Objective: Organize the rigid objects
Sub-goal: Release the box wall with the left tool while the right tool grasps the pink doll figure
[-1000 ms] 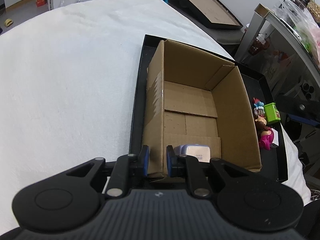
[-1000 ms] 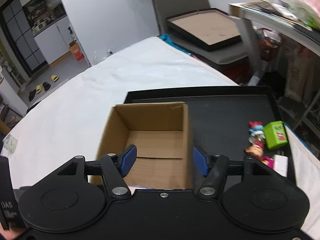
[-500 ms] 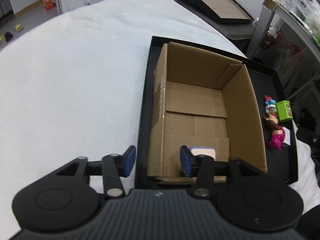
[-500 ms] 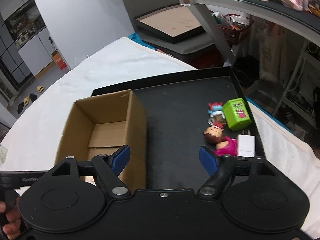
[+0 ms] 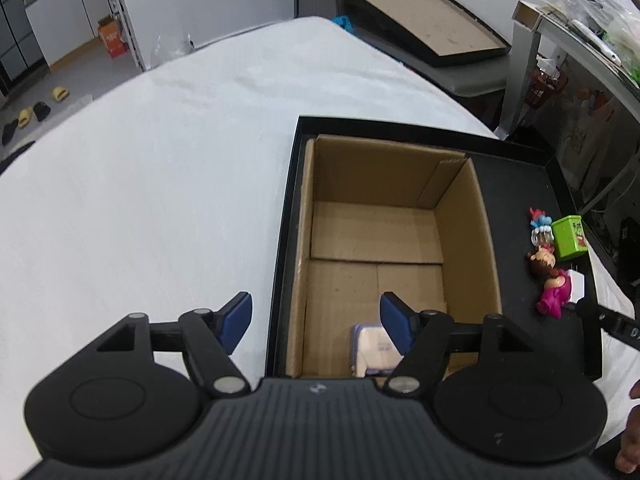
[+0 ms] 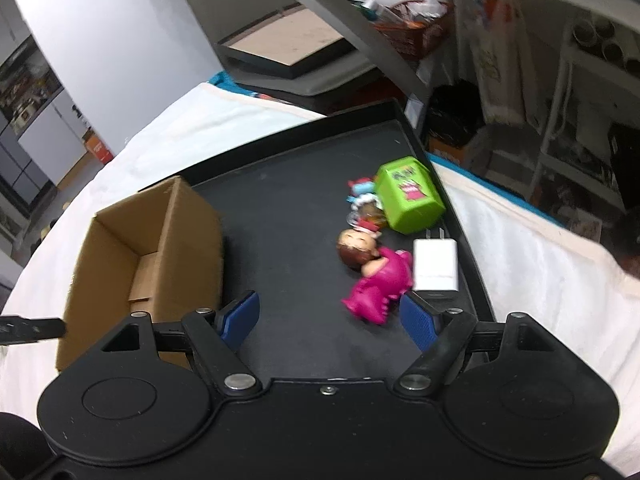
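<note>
Open brown cardboard box [image 5: 394, 240] on black tray [image 5: 520, 160], one item in.
Small white-and-lilac block [image 5: 370, 346] lies at box's near wall. Pink-dressed doll [image 6: 370, 270] by tray's right edge, head pointing to far edge, w/ white charger [image 6: 434, 266] and green cube [image 6: 410, 196]. My left gripper [image 5: 316, 320] is opening, empty; right gripper [image 6: 328, 320] wide, empty.
</note>
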